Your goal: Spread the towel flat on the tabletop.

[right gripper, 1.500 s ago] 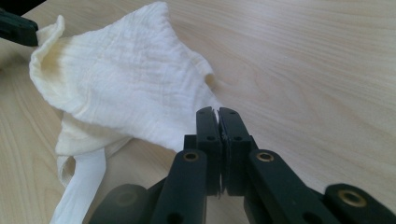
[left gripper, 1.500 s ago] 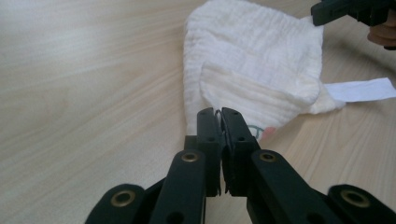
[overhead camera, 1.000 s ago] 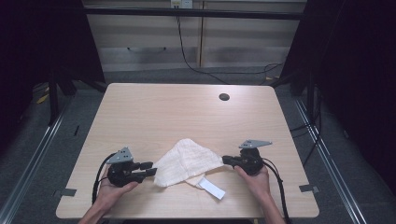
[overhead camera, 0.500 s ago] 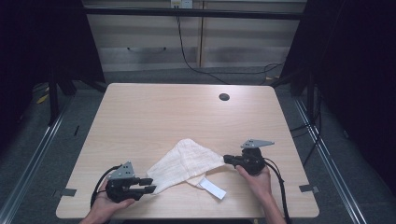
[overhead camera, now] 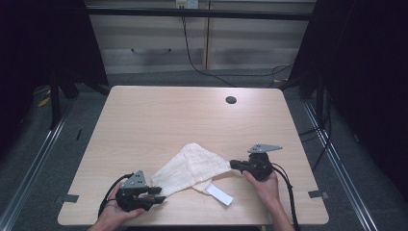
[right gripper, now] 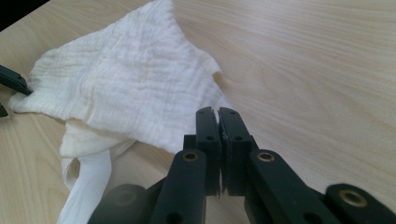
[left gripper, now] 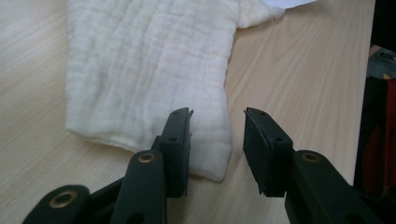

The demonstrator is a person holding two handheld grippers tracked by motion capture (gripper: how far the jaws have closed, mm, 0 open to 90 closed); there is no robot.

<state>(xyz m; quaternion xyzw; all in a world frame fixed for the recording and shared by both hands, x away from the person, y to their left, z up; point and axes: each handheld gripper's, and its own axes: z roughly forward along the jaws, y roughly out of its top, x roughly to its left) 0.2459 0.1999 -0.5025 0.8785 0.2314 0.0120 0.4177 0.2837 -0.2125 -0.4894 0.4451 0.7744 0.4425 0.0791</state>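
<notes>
A white crinkled cloth [overhead camera: 192, 166] lies spread near the table's front edge, drawn out into a long shape between my two grippers. My left gripper [overhead camera: 158, 194] is at the cloth's near-left corner. In the left gripper view the cloth [left gripper: 149, 70] has that corner lying between the parted jaws of the left gripper [left gripper: 217, 114], which have just been opening; the pads do not press it. My right gripper [overhead camera: 233, 165] is at the cloth's right corner. In the right gripper view the right gripper [right gripper: 218, 110] has its jaws closed together on the corner of the cloth [right gripper: 116, 84].
A white label strip [overhead camera: 219, 194] hangs from the cloth's near side onto the wooden table [overhead camera: 168, 120]. A dark cable hole [overhead camera: 231, 100] sits at the table's far right. Dark curtains and a cabinet stand behind the table.
My left gripper has moved toward the table's front edge, and the cloth's left corner has stretched out with it. The right gripper has stayed in place.
</notes>
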